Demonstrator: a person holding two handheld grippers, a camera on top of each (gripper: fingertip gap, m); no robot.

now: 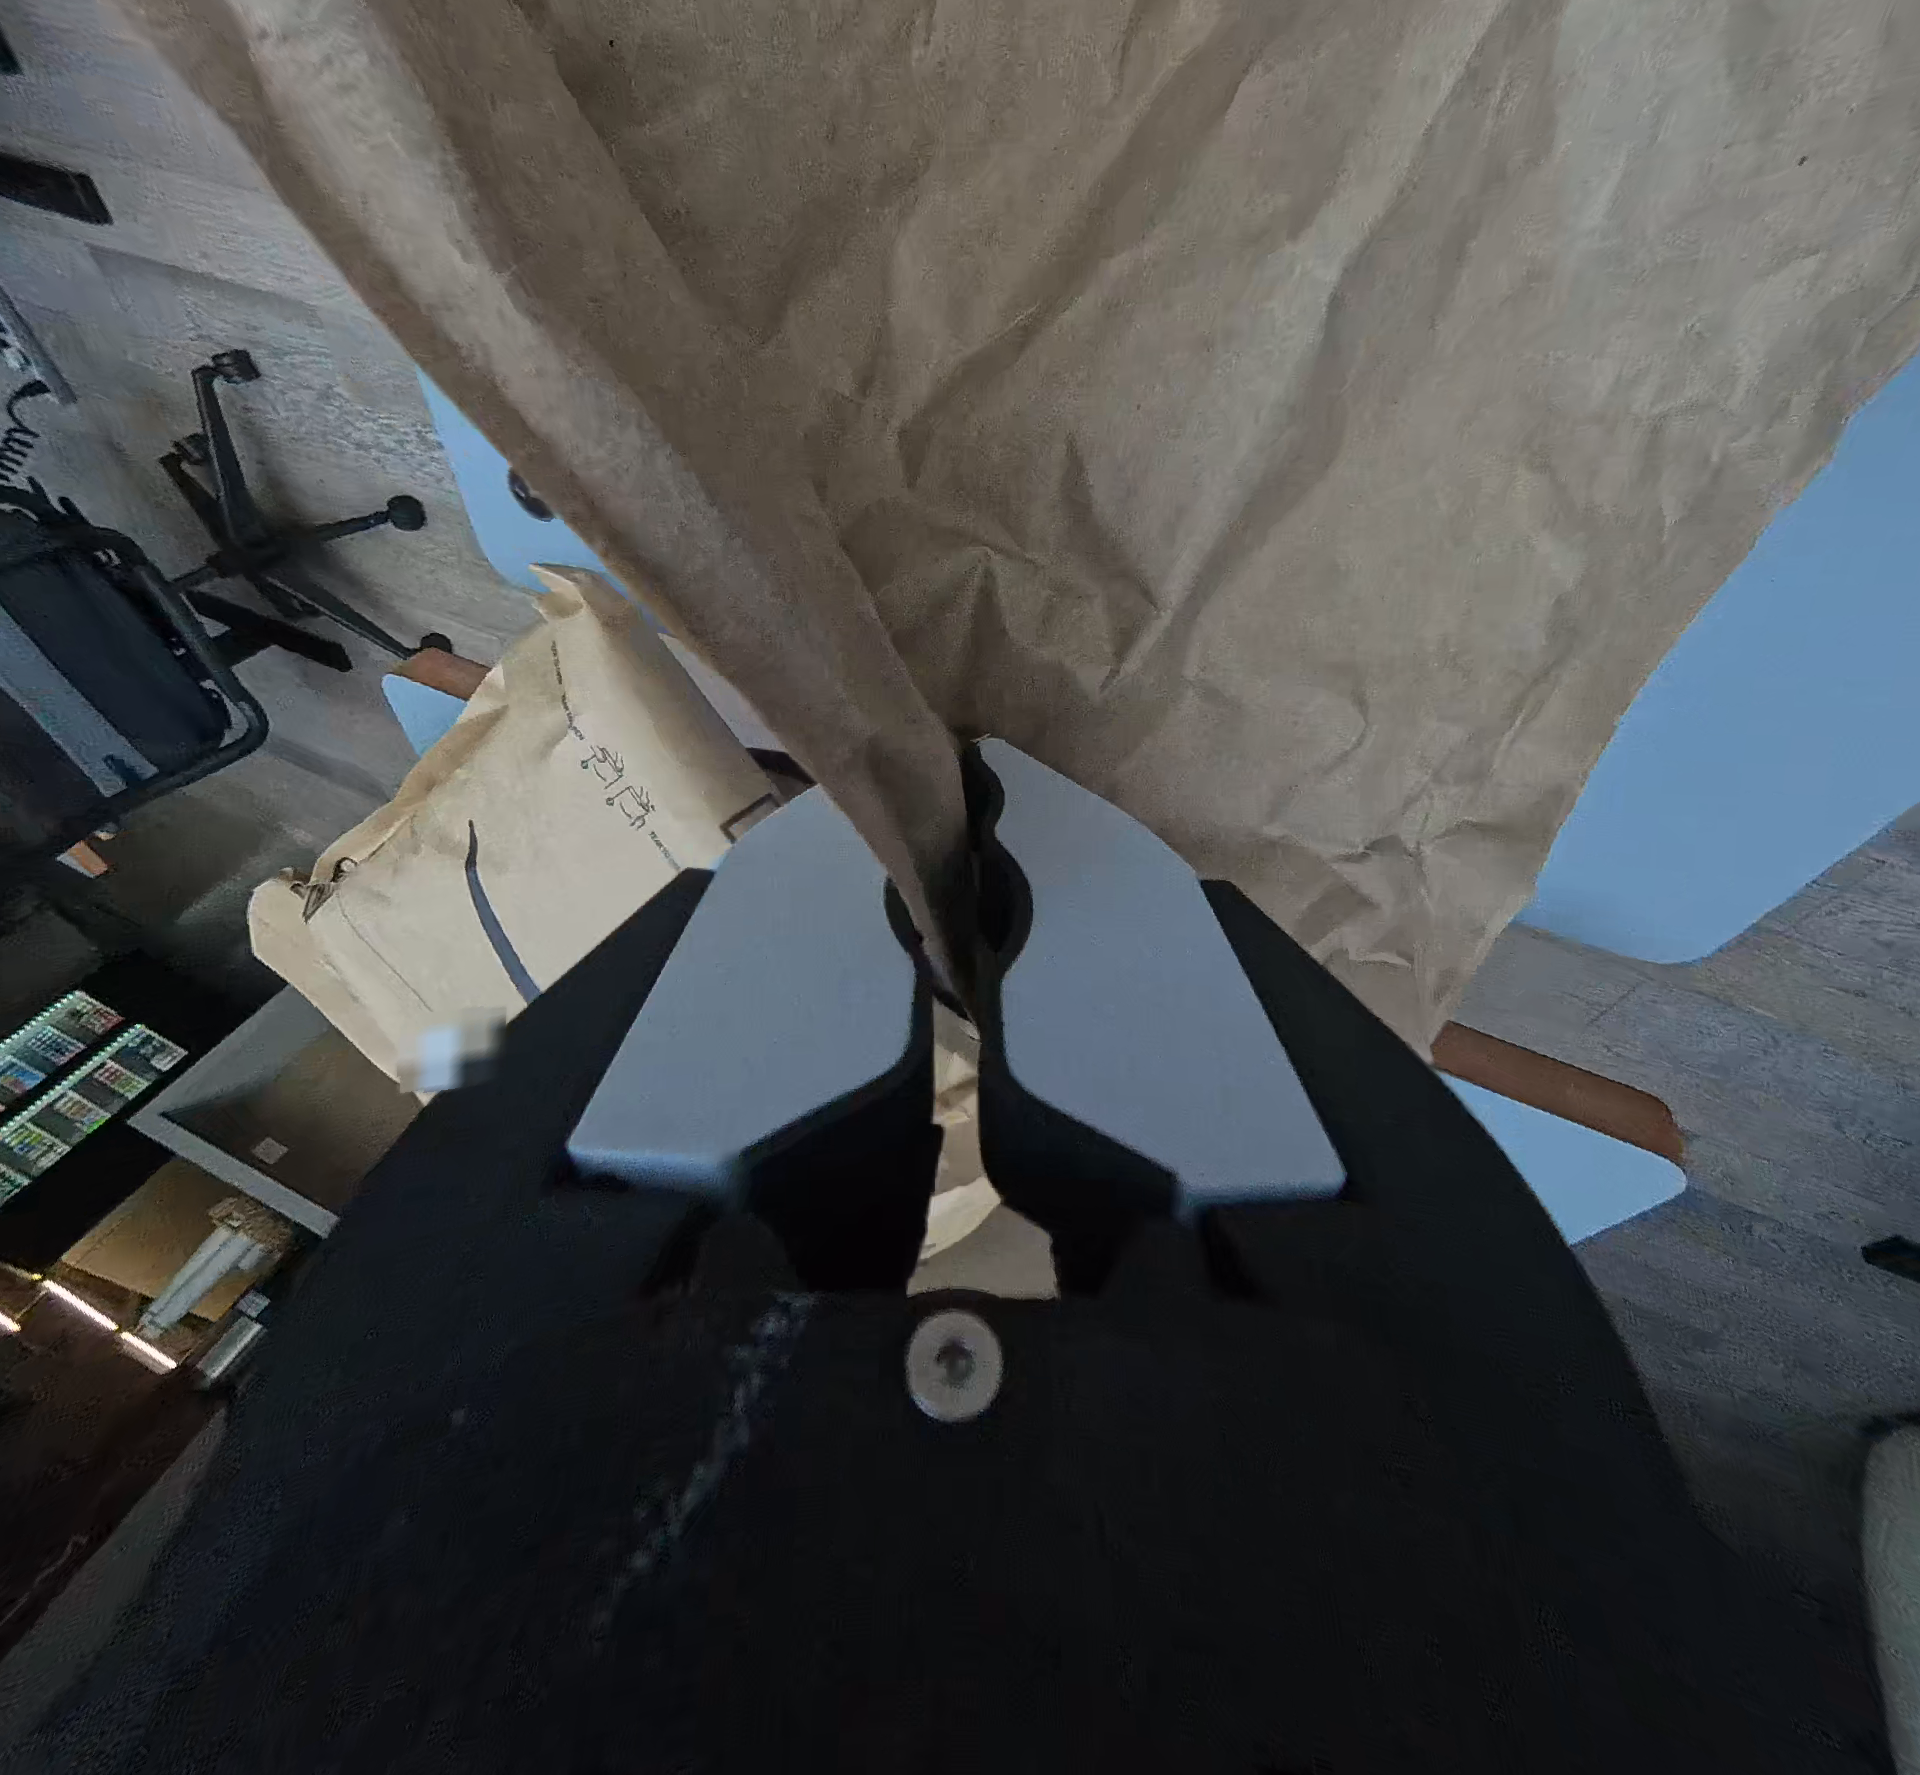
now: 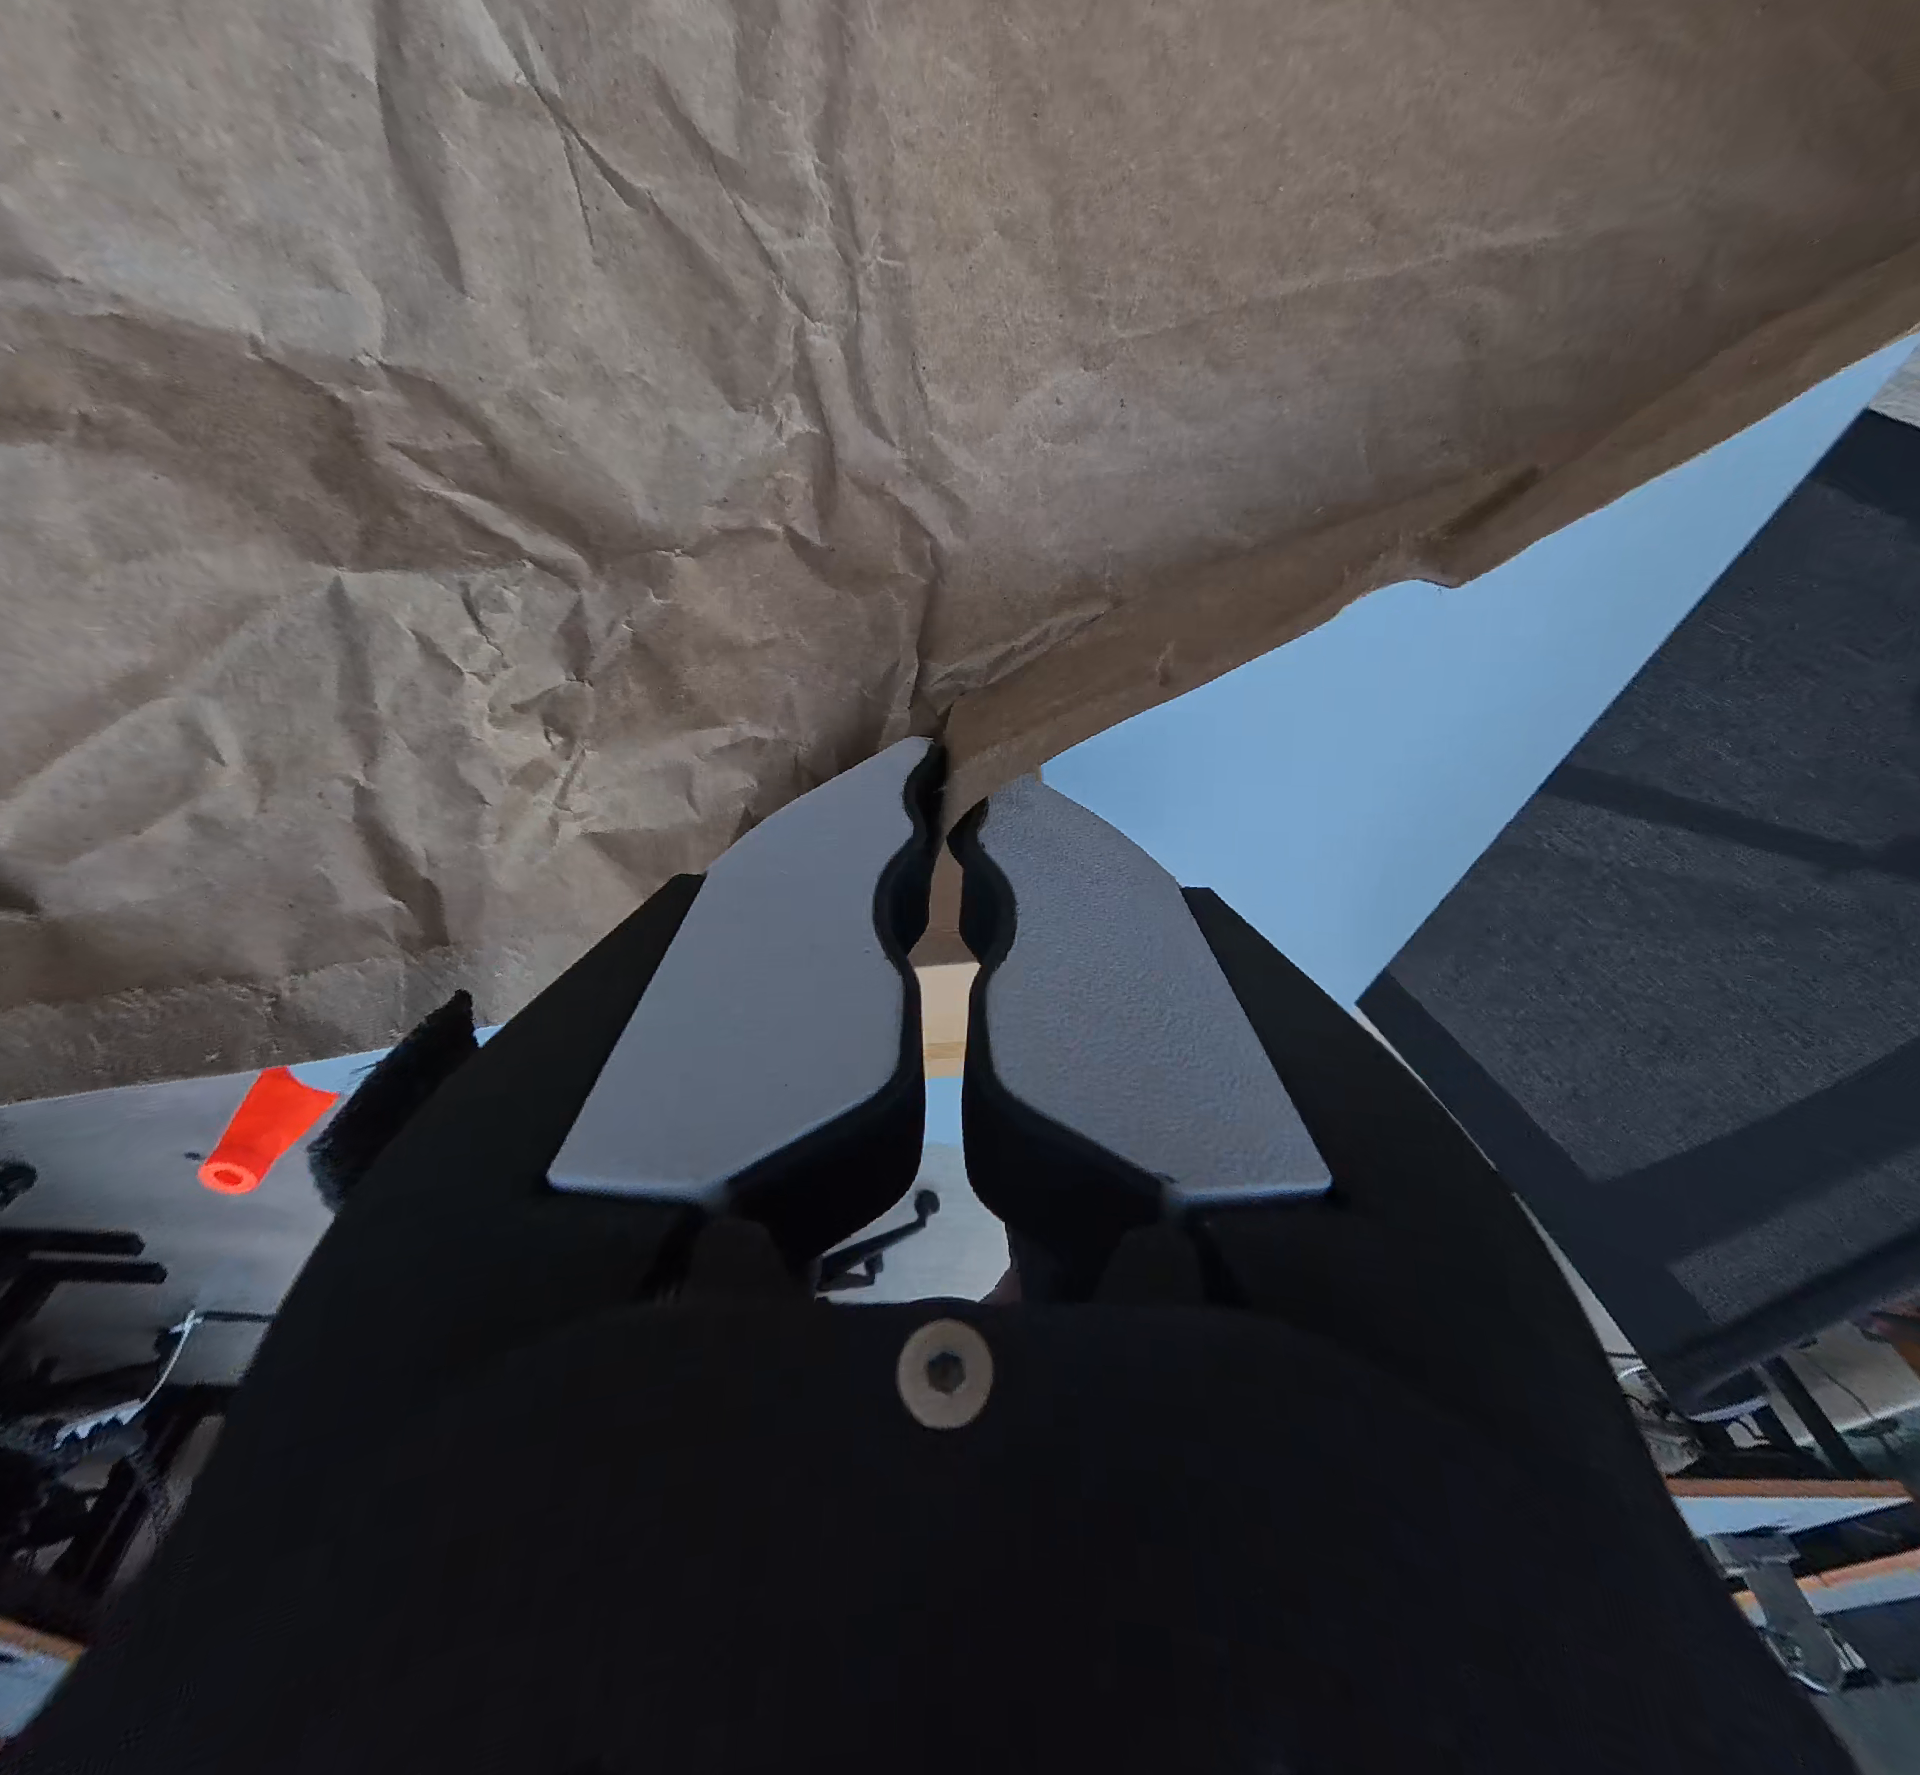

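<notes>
Currently the left gripper [image 1: 961, 780] is closed on a gathered fold of crumpled brown paper [image 1: 1091, 271]. The paper is pinched between the two fingers and fans out ahead of and above the tips, filling most of the left wrist view. The fold line runs straight forward along the finger axis, so the sheet lies dead ahead of the fingers, not to either side.

The right gripper [image 2: 943, 775] is likewise clamped on brown paper [image 2: 623, 323]. Its grip sits on a doubled edge band, which runs from the fingertips up and away to the right. The main body of the sheet spreads to the left of and above the tips. Whether both grippers hold one and the same sheet cannot be told from these views, since neither view shows the other gripper.

Behind the paper in both views lies a light blue table surface [image 1: 1714, 686]. A second paper bag [image 1: 499, 852] with dark printing lies on it, left of the left gripper. An orange tube-shaped piece [image 2: 260, 1143] lies at the lower left of the right wrist view, well apart from the fingers. A black office chair base [image 1: 270, 541] stands on the floor beyond.
</notes>
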